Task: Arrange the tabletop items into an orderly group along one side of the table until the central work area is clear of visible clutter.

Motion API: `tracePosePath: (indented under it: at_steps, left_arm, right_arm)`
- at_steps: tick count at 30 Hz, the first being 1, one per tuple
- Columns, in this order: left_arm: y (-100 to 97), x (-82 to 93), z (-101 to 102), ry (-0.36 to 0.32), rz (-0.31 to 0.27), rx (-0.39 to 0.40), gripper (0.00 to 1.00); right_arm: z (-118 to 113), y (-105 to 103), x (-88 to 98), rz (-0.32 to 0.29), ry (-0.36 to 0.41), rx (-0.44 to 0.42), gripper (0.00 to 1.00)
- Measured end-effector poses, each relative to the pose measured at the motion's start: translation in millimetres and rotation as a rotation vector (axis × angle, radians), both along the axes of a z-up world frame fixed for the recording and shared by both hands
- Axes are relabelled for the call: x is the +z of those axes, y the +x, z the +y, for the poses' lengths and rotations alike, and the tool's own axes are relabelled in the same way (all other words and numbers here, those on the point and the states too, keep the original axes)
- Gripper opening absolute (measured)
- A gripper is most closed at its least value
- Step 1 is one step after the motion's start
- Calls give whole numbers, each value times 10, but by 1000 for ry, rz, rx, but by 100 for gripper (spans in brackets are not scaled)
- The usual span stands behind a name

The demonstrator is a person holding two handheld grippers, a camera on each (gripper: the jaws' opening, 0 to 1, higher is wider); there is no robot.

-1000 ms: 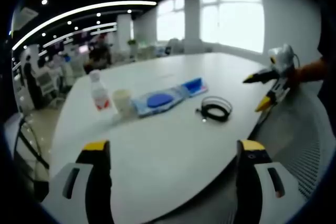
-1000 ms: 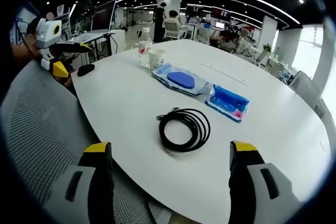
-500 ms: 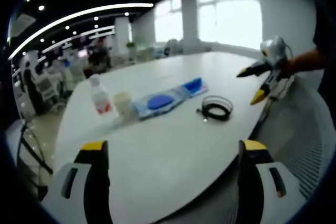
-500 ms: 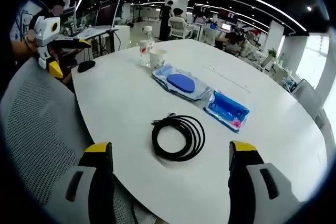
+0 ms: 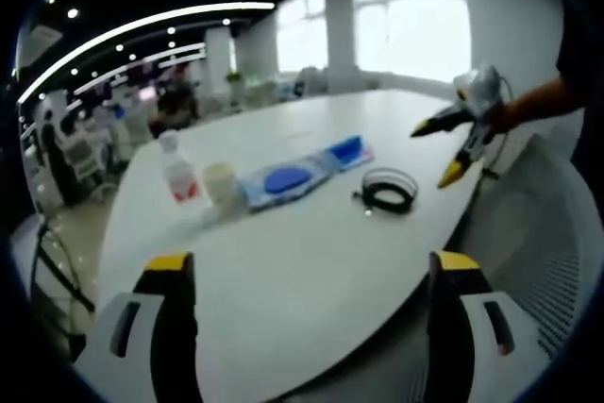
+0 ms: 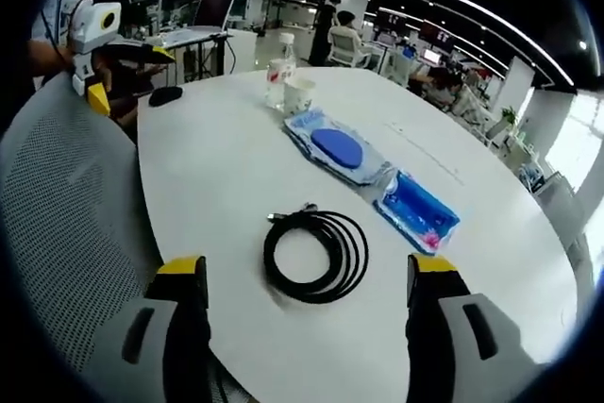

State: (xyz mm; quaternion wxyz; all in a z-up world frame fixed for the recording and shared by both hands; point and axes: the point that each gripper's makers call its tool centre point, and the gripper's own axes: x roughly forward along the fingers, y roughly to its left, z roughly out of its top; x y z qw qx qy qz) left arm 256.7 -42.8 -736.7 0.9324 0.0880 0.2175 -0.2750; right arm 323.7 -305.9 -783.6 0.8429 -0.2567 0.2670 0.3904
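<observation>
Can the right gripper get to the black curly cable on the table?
Probably yes. The coiled black cable lies on the white table straight ahead of the open right gripper, with bare tabletop between them and nothing blocking.

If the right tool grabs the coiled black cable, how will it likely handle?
The coiled black cable looks thin and loosely wound, so it would probably sag and partly uncoil when lifted by one strand. It seems light. Pushed across the smooth white table, it would likely slide rather than roll.

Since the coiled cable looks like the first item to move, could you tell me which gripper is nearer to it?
Right. The right gripper hangs open just before the black cable coil, while the left gripper is off the table's far-left edge, beyond the chair back.
</observation>
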Motion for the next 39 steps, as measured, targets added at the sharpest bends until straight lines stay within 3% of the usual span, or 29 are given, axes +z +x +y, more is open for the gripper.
tracePosePath:
  at_steps: [7, 17, 39]
  left_arm:
    - [0, -20, 9, 5, 7, 4, 100]
    - [2, -24, 30, 6, 10, 13, 100]
    - [18, -15, 28, -4, 12, 19, 99]
  right_arm:
    - [56, 78, -56, -4, 27, 11, 76]
    - [154, 136, -234, 7, -3, 40, 70]
    - [276, 260, -593, 102, -17, 32, 55]
